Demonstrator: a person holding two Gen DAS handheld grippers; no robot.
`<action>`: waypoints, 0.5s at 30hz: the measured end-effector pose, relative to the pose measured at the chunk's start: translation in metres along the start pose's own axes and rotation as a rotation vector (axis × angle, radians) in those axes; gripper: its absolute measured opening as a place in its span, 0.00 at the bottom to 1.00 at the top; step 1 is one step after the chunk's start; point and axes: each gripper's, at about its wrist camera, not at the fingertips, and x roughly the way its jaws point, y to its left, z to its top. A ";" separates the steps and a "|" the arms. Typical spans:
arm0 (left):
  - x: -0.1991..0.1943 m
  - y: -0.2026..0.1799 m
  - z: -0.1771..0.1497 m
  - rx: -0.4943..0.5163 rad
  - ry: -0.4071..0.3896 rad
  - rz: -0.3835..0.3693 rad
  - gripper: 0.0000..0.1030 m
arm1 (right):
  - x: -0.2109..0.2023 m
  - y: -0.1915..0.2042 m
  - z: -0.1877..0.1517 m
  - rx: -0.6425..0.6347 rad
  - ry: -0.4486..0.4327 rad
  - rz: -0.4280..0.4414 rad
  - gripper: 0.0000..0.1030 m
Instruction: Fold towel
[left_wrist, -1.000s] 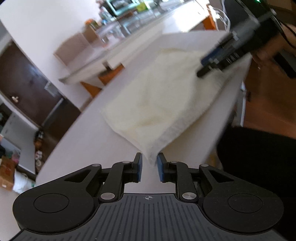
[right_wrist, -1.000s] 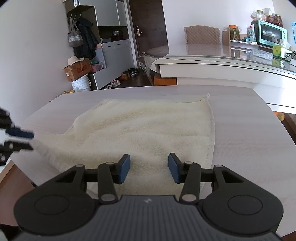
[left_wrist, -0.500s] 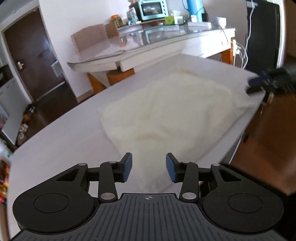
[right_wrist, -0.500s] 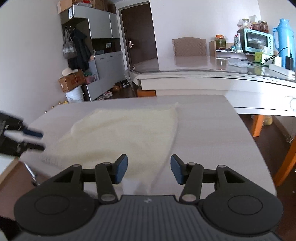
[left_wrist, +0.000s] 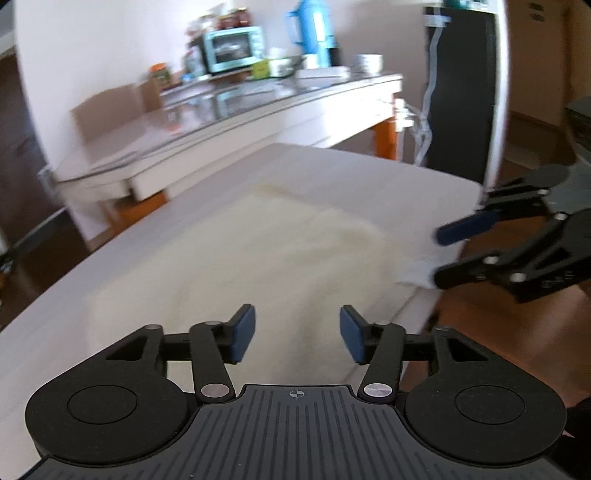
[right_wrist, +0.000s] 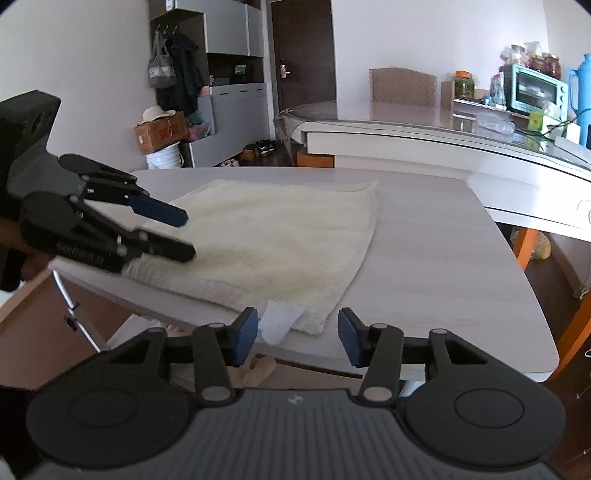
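A cream towel (right_wrist: 280, 236) lies flat on the pale table (right_wrist: 443, 258), its near edge along the table's front edge; it also shows in the left wrist view (left_wrist: 258, 258). A white label (right_wrist: 277, 322) hangs off its near right corner. My left gripper (left_wrist: 297, 334) is open and empty above the towel's near left corner; in the right wrist view (right_wrist: 184, 236) it hovers over that corner. My right gripper (right_wrist: 297, 334) is open and empty just in front of the labelled corner; it shows at the right in the left wrist view (left_wrist: 439, 254).
A long white counter (right_wrist: 461, 144) stands behind the table with a teal toaster oven (right_wrist: 535, 88), jars and a blue flask (right_wrist: 581, 96). A grey cabinet (right_wrist: 229, 92), a box and a bucket stand at the back left. Brown floor lies below the table's front edge.
The left gripper let go of the towel corner and opened wide. Both grippers drew back toward the table's front edge, and the towel now lies flat.
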 end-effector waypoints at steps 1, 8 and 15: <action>0.004 -0.003 0.002 0.006 0.000 -0.011 0.55 | 0.001 -0.001 0.001 0.003 0.002 0.000 0.47; 0.021 -0.007 0.004 -0.012 -0.005 -0.037 0.55 | 0.013 -0.001 0.004 -0.007 0.034 0.013 0.15; 0.033 -0.014 0.005 0.015 -0.008 -0.043 0.55 | -0.004 -0.018 0.021 0.121 0.013 0.099 0.14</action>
